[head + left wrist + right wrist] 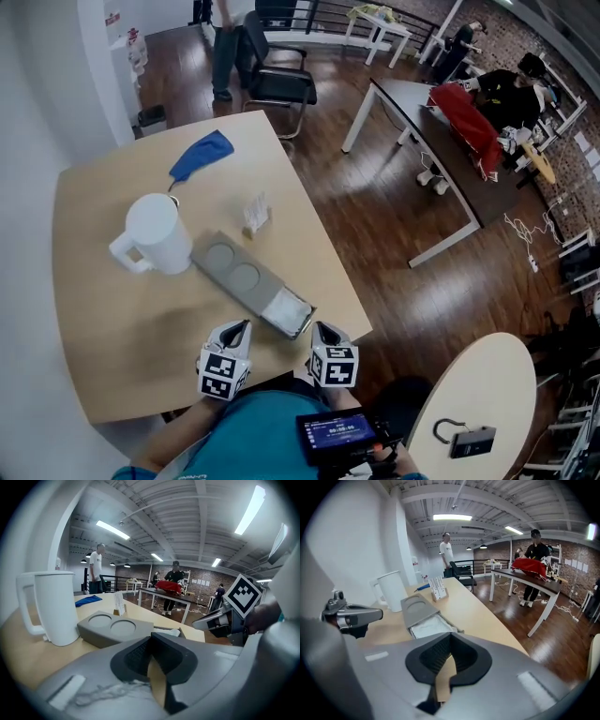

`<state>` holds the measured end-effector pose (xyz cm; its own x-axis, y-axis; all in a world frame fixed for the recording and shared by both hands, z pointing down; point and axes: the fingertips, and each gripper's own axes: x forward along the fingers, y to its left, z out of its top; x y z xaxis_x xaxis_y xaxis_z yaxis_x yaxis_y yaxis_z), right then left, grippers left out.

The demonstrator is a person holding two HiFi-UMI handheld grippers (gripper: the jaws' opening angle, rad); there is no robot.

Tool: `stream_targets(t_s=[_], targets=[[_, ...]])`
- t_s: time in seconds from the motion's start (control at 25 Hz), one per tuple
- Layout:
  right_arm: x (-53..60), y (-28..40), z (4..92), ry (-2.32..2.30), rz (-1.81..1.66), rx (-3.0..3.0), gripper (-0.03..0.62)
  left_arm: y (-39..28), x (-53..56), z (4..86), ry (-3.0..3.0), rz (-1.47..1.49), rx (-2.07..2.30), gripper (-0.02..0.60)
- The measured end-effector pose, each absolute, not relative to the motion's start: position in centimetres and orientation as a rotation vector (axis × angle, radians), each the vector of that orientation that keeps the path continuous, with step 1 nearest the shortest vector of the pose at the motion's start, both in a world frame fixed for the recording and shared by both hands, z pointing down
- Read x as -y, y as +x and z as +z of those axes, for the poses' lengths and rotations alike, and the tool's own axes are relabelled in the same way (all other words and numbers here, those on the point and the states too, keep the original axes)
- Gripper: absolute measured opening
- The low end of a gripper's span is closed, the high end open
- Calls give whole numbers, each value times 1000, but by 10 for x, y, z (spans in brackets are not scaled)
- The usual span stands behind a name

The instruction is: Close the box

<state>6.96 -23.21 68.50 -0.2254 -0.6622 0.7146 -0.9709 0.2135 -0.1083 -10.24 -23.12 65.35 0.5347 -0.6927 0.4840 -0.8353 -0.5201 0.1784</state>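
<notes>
The left gripper (241,327) and right gripper (320,329), both closed and empty, sit at six o'clock from the half-open box (246,279).

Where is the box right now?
In the head view the grey box lies slantwise on the table, just right of the white jug, its open end pointing between the left gripper and right gripper by the near edge.

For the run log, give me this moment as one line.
phase: pre-contact | box: near end open, white contents showing | left tongs: shut, empty, short of box | right tongs: shut, empty, short of box
</notes>
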Motion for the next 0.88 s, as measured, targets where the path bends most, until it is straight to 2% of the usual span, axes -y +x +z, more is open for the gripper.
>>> stream_targets(t_s=[0.4, 0.88], targets=[[228, 72, 741, 1380, 967, 1882, -6, -77, 228, 696, 2353, 686, 1146, -6], [243, 52, 753, 1284, 983, 1885, -6, -92, 240, 706, 2292, 678, 1180, -6]])
